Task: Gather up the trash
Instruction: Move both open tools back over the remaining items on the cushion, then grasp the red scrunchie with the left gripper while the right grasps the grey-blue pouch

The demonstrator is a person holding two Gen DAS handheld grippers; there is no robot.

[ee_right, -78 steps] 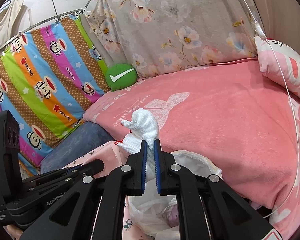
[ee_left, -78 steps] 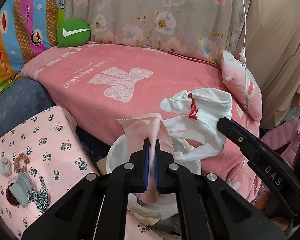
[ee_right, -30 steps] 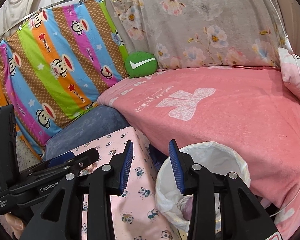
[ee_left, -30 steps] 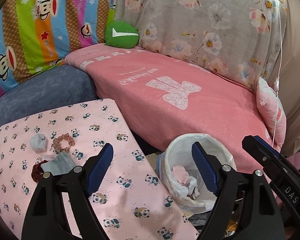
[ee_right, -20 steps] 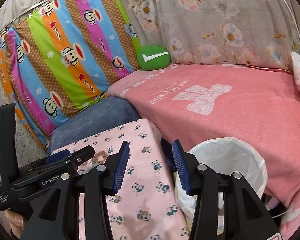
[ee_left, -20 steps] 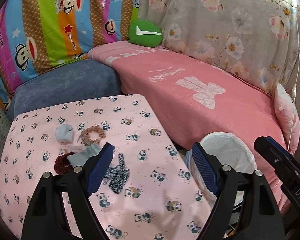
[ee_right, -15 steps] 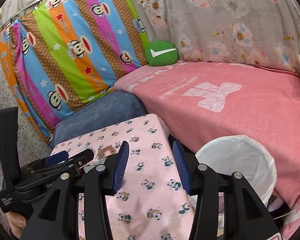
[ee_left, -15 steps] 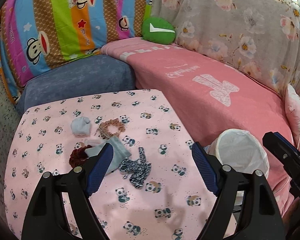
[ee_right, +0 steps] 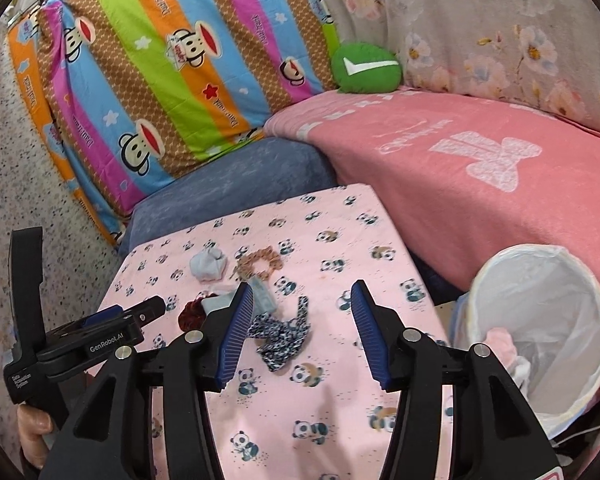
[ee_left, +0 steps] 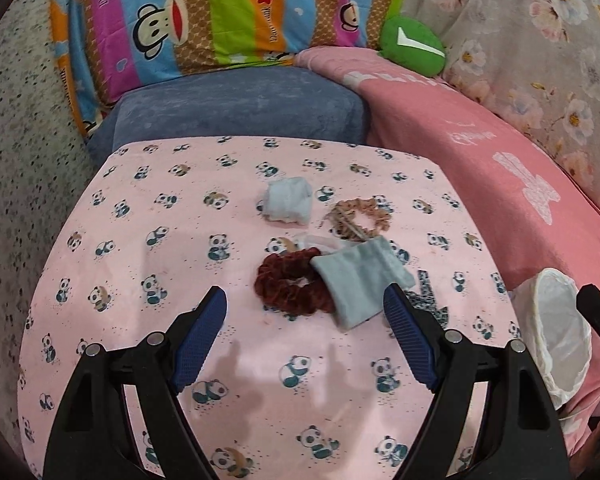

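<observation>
Left gripper (ee_left: 304, 312) is held wide open, nothing between the jaws, above the panda cloth (ee_left: 140, 264). Right gripper (ee_right: 302, 322) is seen half spread and empty; its jaws have just been opening.

Trash is clustered on the cloth: maroon scrunchie (ee_left: 288, 284) just ahead of the left gripper, grey pouch (ee_left: 360, 276) overlapping it at 3 o'clock, tan scrunchie (ee_left: 358, 220) at 1 o'clock of the pouch, pale blue wad (ee_left: 288, 202) at 9 o'clock of that. A leopard-print piece (ee_right: 282, 332) lies between the right jaws in view, possibly a scarf or a hair tie.

Bin (ee_right: 540, 320) with white liner is placed at 3 o'clock of the cloth, beside the pink blanket (ee_right: 480, 168); pink and white scraps are seen inside.
</observation>
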